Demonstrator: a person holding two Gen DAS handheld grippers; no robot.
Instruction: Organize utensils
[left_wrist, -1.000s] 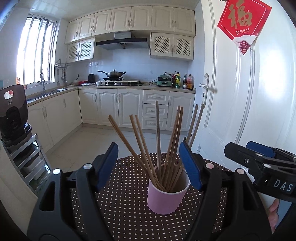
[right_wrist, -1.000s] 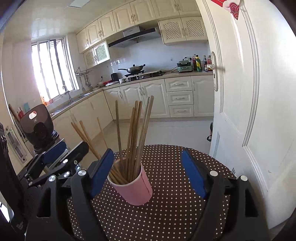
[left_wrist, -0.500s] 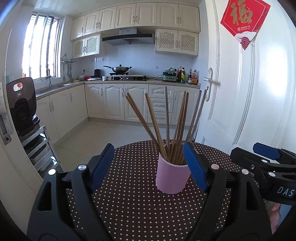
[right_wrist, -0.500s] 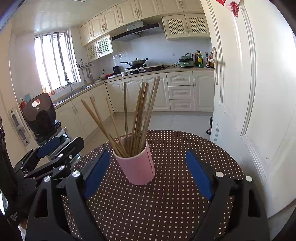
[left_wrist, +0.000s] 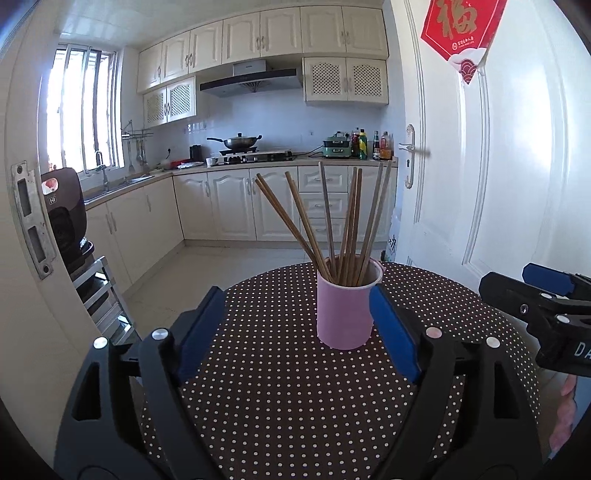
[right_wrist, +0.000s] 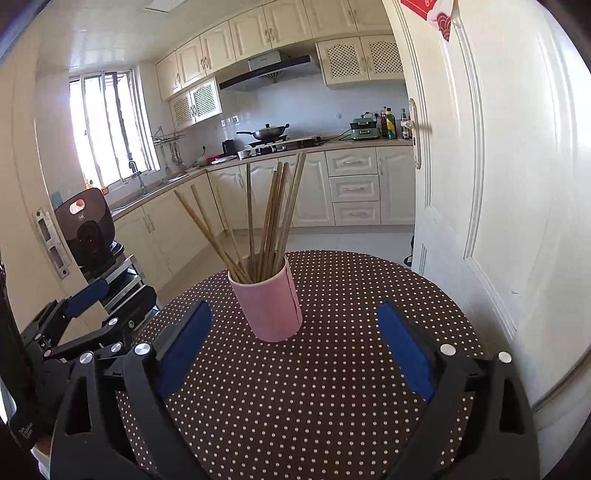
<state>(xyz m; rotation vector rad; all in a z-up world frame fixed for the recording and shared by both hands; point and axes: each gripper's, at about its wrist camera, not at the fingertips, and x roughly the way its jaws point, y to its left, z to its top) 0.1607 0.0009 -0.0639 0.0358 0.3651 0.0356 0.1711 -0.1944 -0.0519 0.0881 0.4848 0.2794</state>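
A pink cup (left_wrist: 344, 314) stands upright on a round table with a dark polka-dot cloth (left_wrist: 280, 398). Several wooden chopsticks (left_wrist: 343, 221) stand in it, fanned out. My left gripper (left_wrist: 301, 325) is open and empty, just short of the cup, its right pad level with the cup's right side. In the right wrist view the cup (right_wrist: 271, 302) and chopsticks (right_wrist: 266, 218) sit ahead of my open, empty right gripper (right_wrist: 295, 339), left of centre. Each gripper shows at the edge of the other's view, the right one (left_wrist: 543, 306) and the left one (right_wrist: 88, 317).
A white door (left_wrist: 498, 166) stands close behind the table on the right. A rack with a black appliance (left_wrist: 66, 214) stands left of the table. Kitchen cabinets and a stove with a wok (left_wrist: 240, 142) line the far wall.
Both grippers have drawn back and away from the cup, which now sits farther ahead in both views. The cup and chopsticks have not moved on the table.
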